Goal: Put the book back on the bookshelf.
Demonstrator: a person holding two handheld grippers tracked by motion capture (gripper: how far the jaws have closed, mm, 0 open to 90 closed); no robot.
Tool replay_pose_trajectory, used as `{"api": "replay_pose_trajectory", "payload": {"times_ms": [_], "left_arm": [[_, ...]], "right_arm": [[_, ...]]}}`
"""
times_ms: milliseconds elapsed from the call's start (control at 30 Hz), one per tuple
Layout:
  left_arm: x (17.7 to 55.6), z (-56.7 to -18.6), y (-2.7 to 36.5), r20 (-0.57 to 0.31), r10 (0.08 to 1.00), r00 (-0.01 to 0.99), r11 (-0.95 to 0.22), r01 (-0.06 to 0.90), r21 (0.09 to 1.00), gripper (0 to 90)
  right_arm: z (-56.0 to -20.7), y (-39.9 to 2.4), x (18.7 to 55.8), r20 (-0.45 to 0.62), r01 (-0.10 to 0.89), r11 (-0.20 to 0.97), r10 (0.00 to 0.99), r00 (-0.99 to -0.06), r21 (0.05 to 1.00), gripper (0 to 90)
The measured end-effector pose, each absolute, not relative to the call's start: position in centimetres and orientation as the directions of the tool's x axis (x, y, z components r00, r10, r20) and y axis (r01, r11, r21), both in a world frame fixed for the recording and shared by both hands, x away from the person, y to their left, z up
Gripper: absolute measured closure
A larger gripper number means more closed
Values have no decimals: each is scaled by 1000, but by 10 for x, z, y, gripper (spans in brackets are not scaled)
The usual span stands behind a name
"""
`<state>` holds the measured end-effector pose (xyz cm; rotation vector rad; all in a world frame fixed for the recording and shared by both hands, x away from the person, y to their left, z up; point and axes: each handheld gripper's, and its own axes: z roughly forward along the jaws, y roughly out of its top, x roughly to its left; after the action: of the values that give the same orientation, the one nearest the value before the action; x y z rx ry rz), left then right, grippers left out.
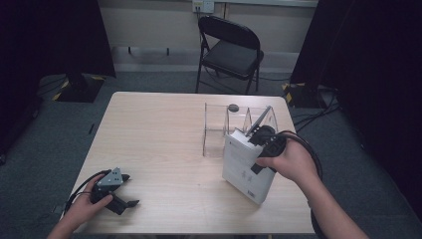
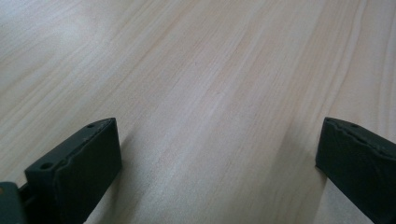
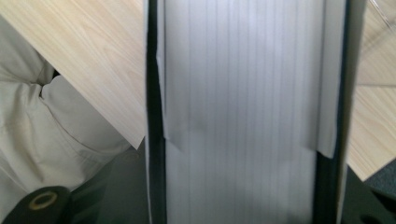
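A white box [image 1: 246, 167] with small printed marks on its side is held tilted over the table's right half, its lower end near the front right. My right gripper [image 1: 259, 149] is shut on its upper end. In the right gripper view the box's pale, striped face [image 3: 243, 112] stands between the two black jaws, which press on both its sides. My left gripper [image 1: 130, 190] rests on the table at the front left, open. Bare wood lies between its black fingers [image 2: 84, 168].
A clear plastic divider rack [image 1: 219, 124] stands on the wooden table [image 1: 159, 129] just behind the box, with a small dark round thing [image 1: 233, 107] at its back edge. A black folding chair [image 1: 230, 50] stands beyond the table. Cables lie on the floor at right.
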<state>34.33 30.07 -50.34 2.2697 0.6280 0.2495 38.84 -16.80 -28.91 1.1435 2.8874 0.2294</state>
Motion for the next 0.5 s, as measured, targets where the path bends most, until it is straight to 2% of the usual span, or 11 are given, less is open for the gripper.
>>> {"api": "replay_pose_trajectory", "payload": {"times_ms": [500], "left_arm": [[343,-504,301,-12,510,860,-590,361,722,0]], "right_arm": [[-287,-198,382,37,729,669,733,-680,144,526]]}}
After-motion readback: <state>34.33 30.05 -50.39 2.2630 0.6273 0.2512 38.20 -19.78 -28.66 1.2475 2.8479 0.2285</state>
